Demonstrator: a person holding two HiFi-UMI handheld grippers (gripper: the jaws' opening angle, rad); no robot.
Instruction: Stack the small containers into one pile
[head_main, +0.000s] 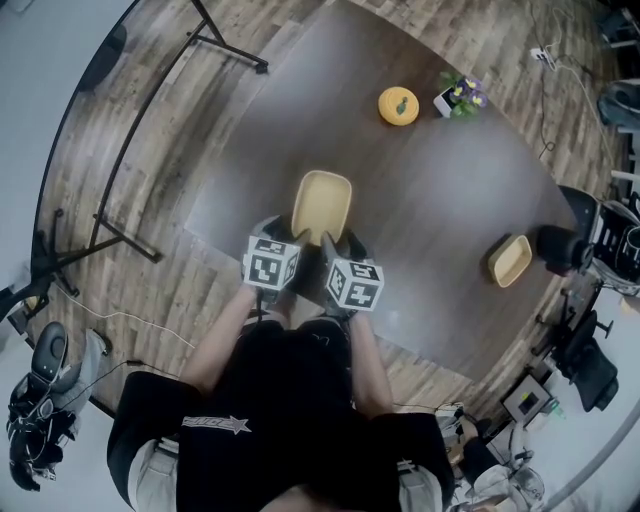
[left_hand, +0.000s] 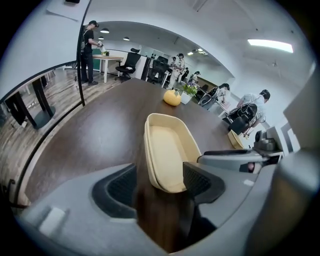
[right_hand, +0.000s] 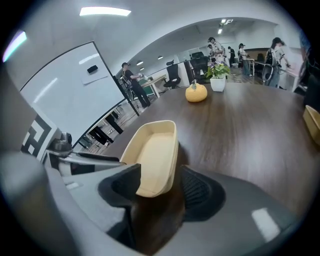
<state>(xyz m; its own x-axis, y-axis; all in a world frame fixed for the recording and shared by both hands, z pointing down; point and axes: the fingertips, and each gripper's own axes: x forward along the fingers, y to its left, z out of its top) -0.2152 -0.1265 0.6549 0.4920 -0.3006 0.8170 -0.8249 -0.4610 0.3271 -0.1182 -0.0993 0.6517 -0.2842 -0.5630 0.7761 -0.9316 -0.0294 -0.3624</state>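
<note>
A cream oblong container (head_main: 322, 205) lies on the dark table (head_main: 440, 200) just ahead of me. Its rim shows a double edge in the left gripper view, as of two nested ones (left_hand: 167, 150). My left gripper (head_main: 274, 228) and right gripper (head_main: 346, 240) flank its near end, both open. In the left gripper view the near left corner lies between the jaws of the left gripper (left_hand: 160, 185), with a gap at the left pad. In the right gripper view the near right corner of the container (right_hand: 152, 155) lies between the spread jaws of the right gripper (right_hand: 161, 186). Another cream container (head_main: 510, 260) sits far right.
A round yellow object (head_main: 398, 105) and a small potted plant (head_main: 460, 97) stand at the table's far end. Chairs and gear (head_main: 590, 300) crowd the right edge. A black stand (head_main: 110, 230) is on the floor to the left. People stand in the room behind.
</note>
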